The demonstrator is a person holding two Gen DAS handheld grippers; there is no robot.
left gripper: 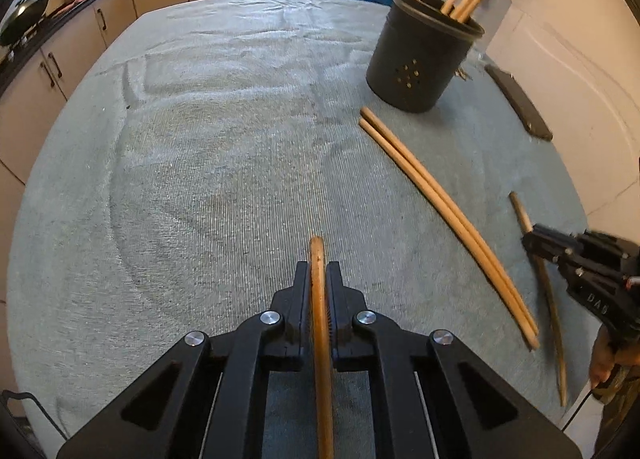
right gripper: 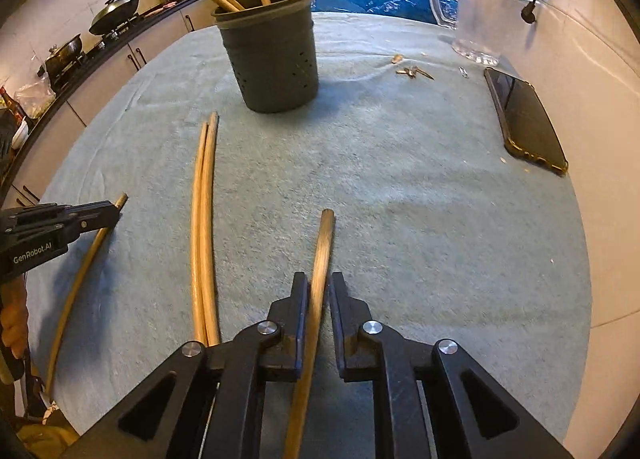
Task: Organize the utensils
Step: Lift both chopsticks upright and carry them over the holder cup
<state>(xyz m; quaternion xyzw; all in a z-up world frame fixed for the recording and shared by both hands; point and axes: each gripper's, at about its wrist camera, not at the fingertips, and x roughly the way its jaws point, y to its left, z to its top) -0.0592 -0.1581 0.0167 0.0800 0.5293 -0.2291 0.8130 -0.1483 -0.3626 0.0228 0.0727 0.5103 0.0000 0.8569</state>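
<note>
Two grippers work over a worktop (right gripper: 420, 219) covered edge to edge by a pale grey-green towel. Toward its far edge stands a dark perforated utensil holder (right gripper: 276, 63), upright, with several wooden chopsticks leaning out of it. Near the far right corner stands a clear glass jug (right gripper: 480, 7), and along the right edge lies a dark phone (right gripper: 524, 119), flat on the towel. Between the jug and the holder are a few small bits, too small to tell what they are.

The left gripper (left gripper: 319, 279) is clenched on one chopstick (left gripper: 320, 323) that runs straight along its fingers, its tip poking out just past them above the towel; seen from the right wrist, it sits near the left edge of the worktop (right gripper: 112, 211). The right gripper (right gripper: 319, 287) has a second chopstick (right gripper: 322, 251) between its fingers: the stick lies against the left finger, with a slight gap showing on the right, so a firm grip cannot be told.

Between the two grippers, a pair of loose chopsticks (right gripper: 202, 227) lies side by side and touching on the towel, their far ends near the holder.
</note>
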